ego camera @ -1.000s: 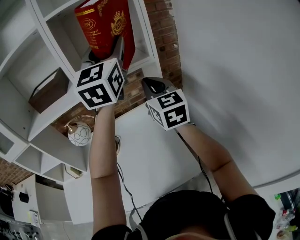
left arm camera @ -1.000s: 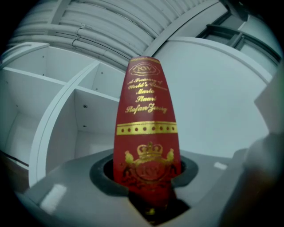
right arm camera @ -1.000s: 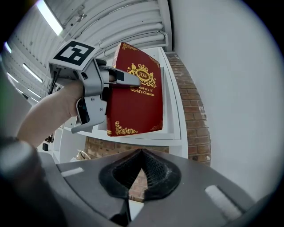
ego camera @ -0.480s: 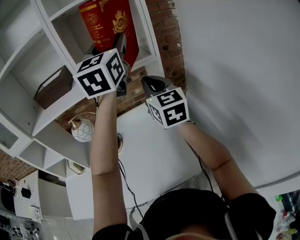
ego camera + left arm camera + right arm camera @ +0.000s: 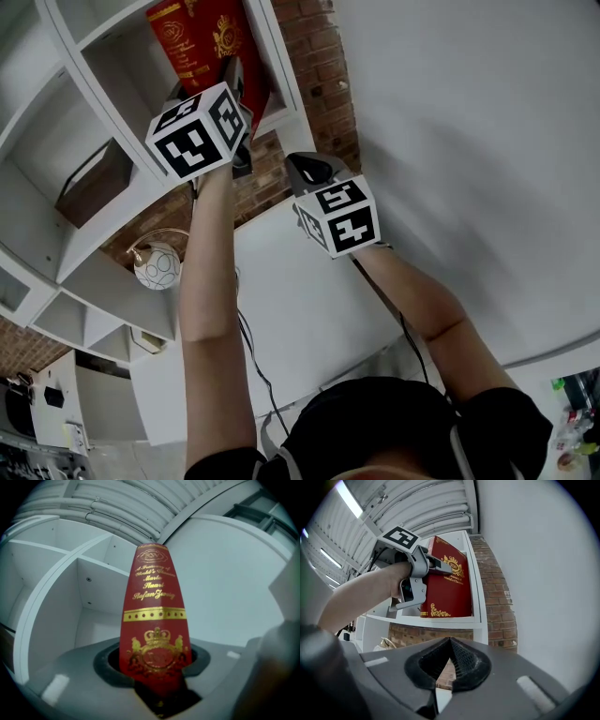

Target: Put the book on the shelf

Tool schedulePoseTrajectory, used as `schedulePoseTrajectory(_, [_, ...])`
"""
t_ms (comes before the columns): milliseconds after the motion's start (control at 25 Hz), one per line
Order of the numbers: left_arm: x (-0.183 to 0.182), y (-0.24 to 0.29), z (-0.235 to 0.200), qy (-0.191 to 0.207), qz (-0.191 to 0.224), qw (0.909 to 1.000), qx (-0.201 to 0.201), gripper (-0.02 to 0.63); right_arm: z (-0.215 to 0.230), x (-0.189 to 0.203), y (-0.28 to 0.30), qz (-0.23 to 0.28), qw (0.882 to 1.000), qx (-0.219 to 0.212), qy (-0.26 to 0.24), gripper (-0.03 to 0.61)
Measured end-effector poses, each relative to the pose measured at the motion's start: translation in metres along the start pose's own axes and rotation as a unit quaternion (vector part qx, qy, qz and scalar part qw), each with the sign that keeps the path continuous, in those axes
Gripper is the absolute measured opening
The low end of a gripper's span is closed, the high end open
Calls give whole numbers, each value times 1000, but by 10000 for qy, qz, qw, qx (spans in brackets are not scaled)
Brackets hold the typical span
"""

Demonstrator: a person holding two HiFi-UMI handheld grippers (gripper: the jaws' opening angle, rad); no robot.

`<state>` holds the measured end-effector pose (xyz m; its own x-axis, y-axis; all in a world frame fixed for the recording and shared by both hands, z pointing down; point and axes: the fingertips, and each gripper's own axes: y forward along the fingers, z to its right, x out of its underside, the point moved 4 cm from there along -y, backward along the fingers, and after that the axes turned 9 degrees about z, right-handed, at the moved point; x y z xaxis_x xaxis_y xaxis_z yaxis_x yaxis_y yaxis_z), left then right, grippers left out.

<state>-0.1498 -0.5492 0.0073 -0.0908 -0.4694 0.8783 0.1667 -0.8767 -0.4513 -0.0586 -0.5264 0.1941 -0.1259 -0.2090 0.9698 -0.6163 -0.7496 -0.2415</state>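
Note:
A red book (image 5: 202, 42) with gold print stands upright in the top right cubby of the white shelf (image 5: 281, 112), its lower edge on the shelf board (image 5: 440, 620). My left gripper (image 5: 234, 80) is raised to it and grips its spine (image 5: 154, 620). The jaws are opening, with the book still between them. In the right gripper view the left gripper (image 5: 440, 566) clasps the book (image 5: 447, 590) at mid height. My right gripper (image 5: 309, 169) hangs lower, to the right, in front of the brick wall. It is shut (image 5: 450, 641) and holds nothing.
A brown box (image 5: 94, 183) sits in a cubby to the left and below. A round patterned lamp (image 5: 157, 265) stands under the shelf by the brick wall (image 5: 319, 66). A white table (image 5: 300, 309) with a cable lies below my arms.
The left gripper and the book have shifted a little up and further into the cubby. The right gripper has stayed where it was.

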Motion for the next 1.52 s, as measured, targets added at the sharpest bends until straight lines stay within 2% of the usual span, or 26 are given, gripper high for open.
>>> schedulePoseTrajectory(120, [-1, -2, 0, 7, 124, 9999, 45, 221, 0, 1, -1, -13, 10000, 14, 8, -3])
schedulePoseTrajectory(680, [-7, -24, 8, -94, 625, 9953, 734, 272, -13, -7, 5, 88, 9999, -112, -48, -3])
schedulePoseTrajectory(960, [-18, -48, 11, -265, 1080, 9875, 1119, 247, -21, -6, 10, 79, 9997, -207, -30, -3])
schedulePoseTrajectory(1320, [-17, -43, 14, -450, 1289, 9849, 1065, 242, -26, -6, 11, 91, 9996, -252, -49, -3])
schedulePoseTrajectory(1520, [-17, -40, 24, -290, 1355, 9846, 1066, 236, -20, -5, 9, 61, 9998, -175, -61, -3])
